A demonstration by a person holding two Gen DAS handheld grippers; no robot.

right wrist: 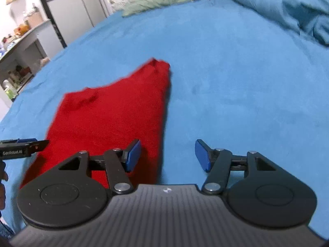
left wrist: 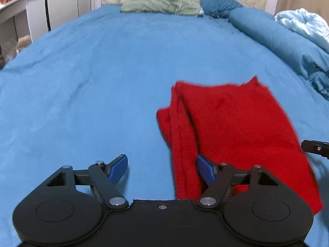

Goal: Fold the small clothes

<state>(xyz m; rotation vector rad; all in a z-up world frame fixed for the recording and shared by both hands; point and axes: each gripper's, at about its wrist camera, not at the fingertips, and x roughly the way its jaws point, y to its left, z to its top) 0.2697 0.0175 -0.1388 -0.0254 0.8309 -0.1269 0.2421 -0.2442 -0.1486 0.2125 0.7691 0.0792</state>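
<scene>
I have both grippers low over the bed (left wrist: pixel 86 78), one on each side of the cloth (left wrist: pixel 232 127). The cloth is red, folded into a rough oblong, lying flat on the blue sheet, with a thicker doubled edge along its left side in the left wrist view.

My left gripper (left wrist: pixel 161 169) has its jaws spread wide and holds nothing. Its right finger (left wrist: pixel 204 170) sits at the near left edge of the cloth, over the doubled fold; I cannot tell whether it touches the fabric. Its left finger is over bare sheet.

My right gripper (right wrist: pixel 167 156) is also wide and empty. Its left finger (right wrist: pixel 132 155) is over the near right edge of the cloth (right wrist: pixel 111 115); the right finger is over bare sheet. In that view the far corner of the cloth runs to a point, and the picture is somewhat blurred.

Each camera catches the tip of the other gripper at the frame edge, beside the cloth.

At the head of the bed lie a green pillow (left wrist: pixel 160 6), a dark blue cushion (left wrist: pixel 220 2) and a quilted headboard. A rolled blue duvet (left wrist: pixel 283 41) runs along the right side. A grey desk (right wrist: pixel 22 41) with clutter stands off to the left
</scene>
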